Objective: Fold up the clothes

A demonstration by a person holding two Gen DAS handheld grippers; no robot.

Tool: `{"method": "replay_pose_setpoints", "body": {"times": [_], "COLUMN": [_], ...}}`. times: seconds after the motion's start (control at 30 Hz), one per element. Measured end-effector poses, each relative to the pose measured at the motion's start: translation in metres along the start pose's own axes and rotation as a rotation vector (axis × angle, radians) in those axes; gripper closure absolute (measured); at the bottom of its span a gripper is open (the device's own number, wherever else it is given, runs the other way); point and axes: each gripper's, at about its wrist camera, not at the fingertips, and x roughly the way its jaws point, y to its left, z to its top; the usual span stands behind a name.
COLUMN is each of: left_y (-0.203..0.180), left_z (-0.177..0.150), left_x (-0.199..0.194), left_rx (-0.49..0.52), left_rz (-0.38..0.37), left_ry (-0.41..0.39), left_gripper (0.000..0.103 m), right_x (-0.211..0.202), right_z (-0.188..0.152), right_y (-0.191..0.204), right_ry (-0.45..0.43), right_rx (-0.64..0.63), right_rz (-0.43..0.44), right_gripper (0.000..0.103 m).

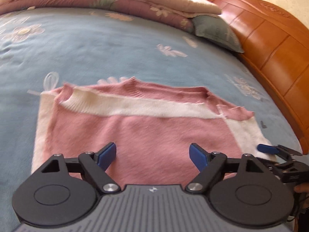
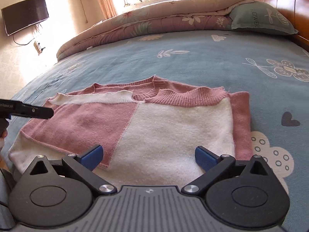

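Fingers [image 1: 108, 155] of the left gripper [image 1: 153, 157] are standing spread wide, grasping nothing, hovering over the near pink part of the sweater [image 1: 139, 127]. Right gripper [image 2: 149, 157] is likewise released, its fingers [image 2: 92, 156] hanging over the sweater's near hem, where pink meets white. Judgement: both are staying low at the near edge because that hem is the easiest place to pinch or smooth.

Sweater is lying flat on the bed [image 2: 193, 58], neckline away from the grippers. Both sleeves are lying turned in across the chest, cuffs nearly meeting just below the collar [image 2: 146, 96], so the sides are making a tidy rectangle. This is fitting either a half-done fold with the hem-to-collar pass outstanding, or a fold being laid out again; cannot tell which.

Nothing is lying on the sweater or blocking it. Beyond it, bare blue sheet is running to a rolled quilt [image 2: 154, 21] and a green pillow [image 2: 258, 19], both well apart. Wooden headboard [image 1: 270, 44] is bounding the bed on the right. TV [image 2: 25, 19] is hanging on the far wall.
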Motion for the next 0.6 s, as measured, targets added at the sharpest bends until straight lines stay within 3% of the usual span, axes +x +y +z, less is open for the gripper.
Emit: {"method": "replay_pose_setpoints", "body": {"times": [0.1,0.23,0.43,0.6], "left_y": [0.016,0.011,-0.007,-0.008], "left_z": [0.004,0.008,-0.027,-0.045], "left_x": [-0.02,-0.05,-0.07,-0.078], "left_rx": [-0.09,-0.078,-0.073,-0.084], "left_rz": [-0.02,-0.025,-0.055,-0.056], "left_ry": [-0.029,-0.065,0.019,0.027], "left_gripper": [0.022,0.02,0.02,0.02], "right_x": [-0.019,-0.042,-0.056,-0.063], "right_z": [-0.004,-0.012,-0.026,-0.035], "right_y": [0.005,0.011,0.03,0.039], "right_ry": [-0.006,-0.033,-0.014,0.002], "right_rx": [0.006,0.046,0.048,0.029], "right_rz": [-0.011,0.027,0.071,0.082], "right_gripper": [0.0,0.0,0.0,0.0]}}
